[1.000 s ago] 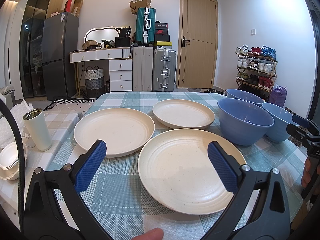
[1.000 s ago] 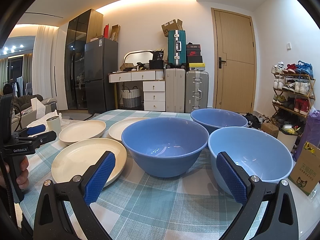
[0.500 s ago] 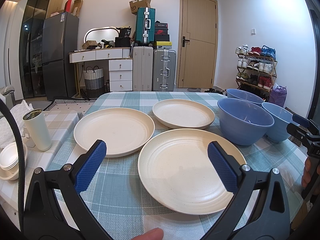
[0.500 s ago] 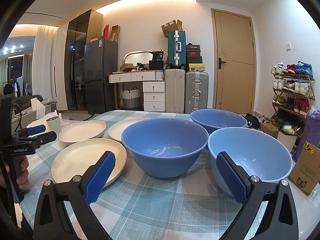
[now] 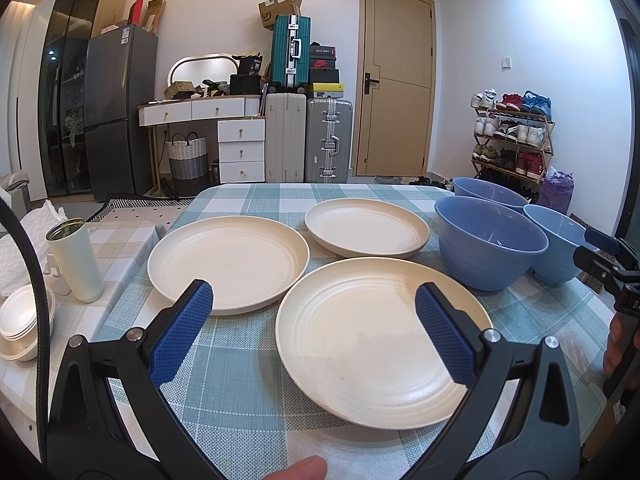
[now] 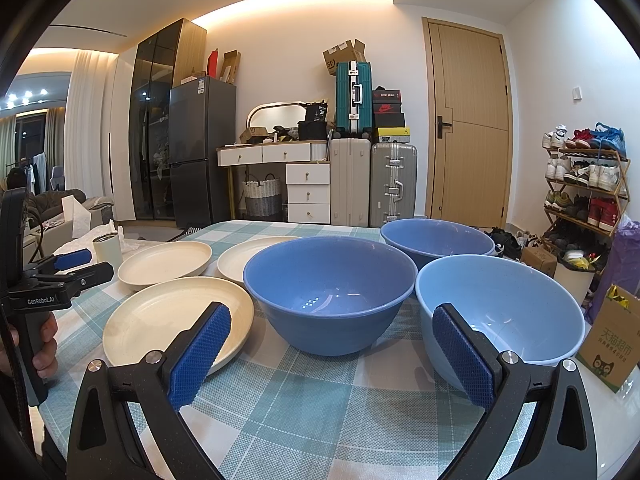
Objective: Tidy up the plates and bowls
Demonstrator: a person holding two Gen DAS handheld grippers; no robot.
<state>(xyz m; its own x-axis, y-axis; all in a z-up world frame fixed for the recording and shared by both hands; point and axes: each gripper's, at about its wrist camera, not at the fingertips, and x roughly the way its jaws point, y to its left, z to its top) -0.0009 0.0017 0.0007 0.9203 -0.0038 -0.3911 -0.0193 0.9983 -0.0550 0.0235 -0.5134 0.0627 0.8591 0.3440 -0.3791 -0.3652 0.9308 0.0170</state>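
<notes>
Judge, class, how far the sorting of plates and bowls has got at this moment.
Done: nothing stacked. The near plate, left plate and far plate lie apart on the table. The middle bowl, right bowl and far bowl stand separately.
In hand: nothing; the left gripper and right gripper are open, jaws wide.
Left: all the stacking.

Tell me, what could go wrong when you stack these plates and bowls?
The nearest plate lies flat, so the open left hand-held gripper might only push it into the plate behind. The light bowl sits near the table's right edge by the right hand-held gripper; a nudge might tip it off.
</notes>
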